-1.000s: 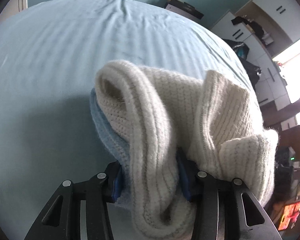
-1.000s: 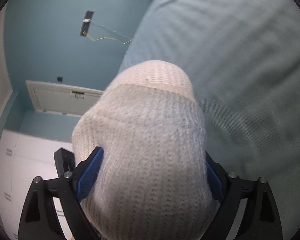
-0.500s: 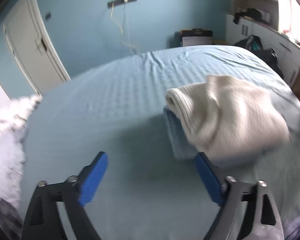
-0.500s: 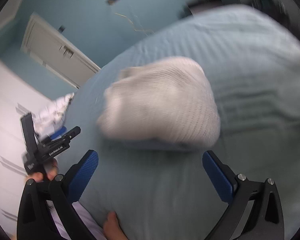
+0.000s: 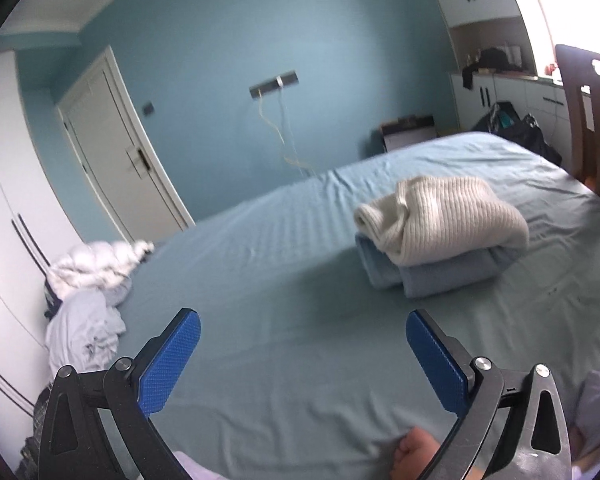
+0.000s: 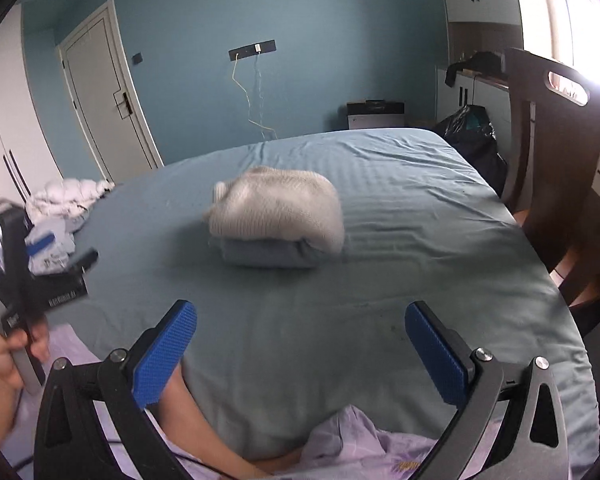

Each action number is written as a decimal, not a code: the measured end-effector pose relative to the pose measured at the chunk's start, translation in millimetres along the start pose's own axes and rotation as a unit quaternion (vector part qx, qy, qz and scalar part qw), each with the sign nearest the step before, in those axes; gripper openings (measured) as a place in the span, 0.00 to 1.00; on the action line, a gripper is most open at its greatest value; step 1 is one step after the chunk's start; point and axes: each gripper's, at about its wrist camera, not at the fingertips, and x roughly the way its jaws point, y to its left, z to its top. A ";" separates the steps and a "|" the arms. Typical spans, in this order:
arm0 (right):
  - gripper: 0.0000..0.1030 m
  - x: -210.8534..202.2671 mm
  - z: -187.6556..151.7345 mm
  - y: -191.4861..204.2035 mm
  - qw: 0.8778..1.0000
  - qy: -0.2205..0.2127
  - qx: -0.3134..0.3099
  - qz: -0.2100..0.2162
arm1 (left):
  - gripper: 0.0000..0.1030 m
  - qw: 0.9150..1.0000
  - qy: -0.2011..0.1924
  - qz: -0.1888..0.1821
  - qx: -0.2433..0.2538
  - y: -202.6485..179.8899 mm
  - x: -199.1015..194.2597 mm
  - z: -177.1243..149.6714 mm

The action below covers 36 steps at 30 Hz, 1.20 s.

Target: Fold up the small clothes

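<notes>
Blue bed (image 6: 379, 280) filling room. Cream knit (image 5: 443, 216) sitting folded atop blue garment (image 5: 439, 272), mid-bed. Left gripper (image 5: 300, 356), right gripper (image 6: 300, 348) hovering near edge — jaws released, empty. Next likely: reaching far-left unfolded pile (image 5: 88, 280).

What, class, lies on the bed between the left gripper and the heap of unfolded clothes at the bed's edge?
Nothing visible does. Only bare sheet of the bed separates the left gripper, jaws open, from the unfolded clothes. The folded cream sweater sits off to the other side.
</notes>
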 end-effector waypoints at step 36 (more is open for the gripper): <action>0.99 76.3 -16.5 4.9 0.999 0.006 0.025 -0.028 | 1.00 0.998 0.020 -0.049 -0.018 -21.9 108.3 -30.9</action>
